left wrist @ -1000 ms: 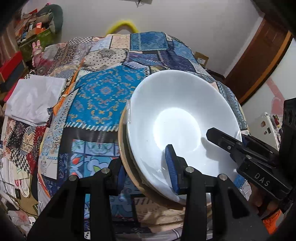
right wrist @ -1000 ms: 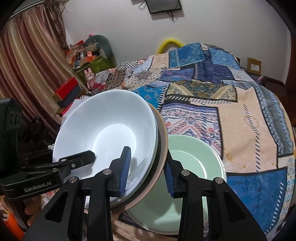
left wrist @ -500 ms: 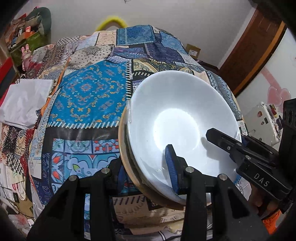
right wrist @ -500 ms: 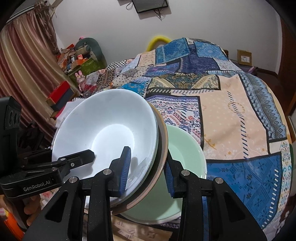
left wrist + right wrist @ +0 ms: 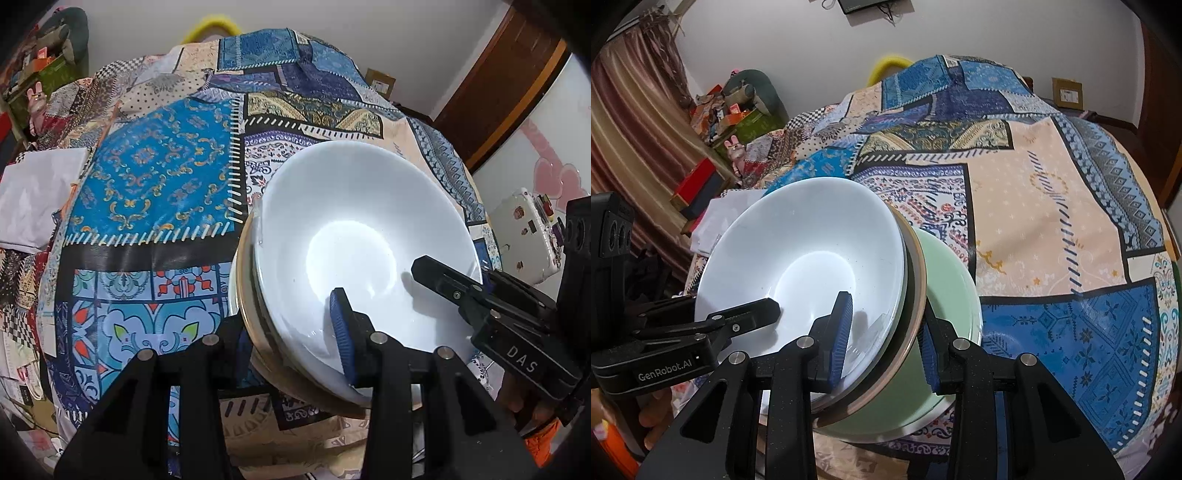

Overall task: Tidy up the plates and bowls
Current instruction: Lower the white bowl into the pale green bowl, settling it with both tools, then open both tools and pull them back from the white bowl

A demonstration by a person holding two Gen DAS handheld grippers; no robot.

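Stacked bowls (image 5: 798, 266) carried lower, nearer green plate (image 5: 955, 291).

right gripper (image 5: 882, 343) clamping white bowl (image 5: 801, 273), green plate (image 5: 945, 291) beneath

Glossy white bowl (image 5: 364, 236) (smooth, ceramic-looking) above a printed cloth bedspread (image 5: 155, 184).

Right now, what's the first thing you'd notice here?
A big white bowl, stacked on other dishes, is gripped on both sides by the left gripper and right gripper. Just beneath lies a pale green plate on a bright patchwork cloth.
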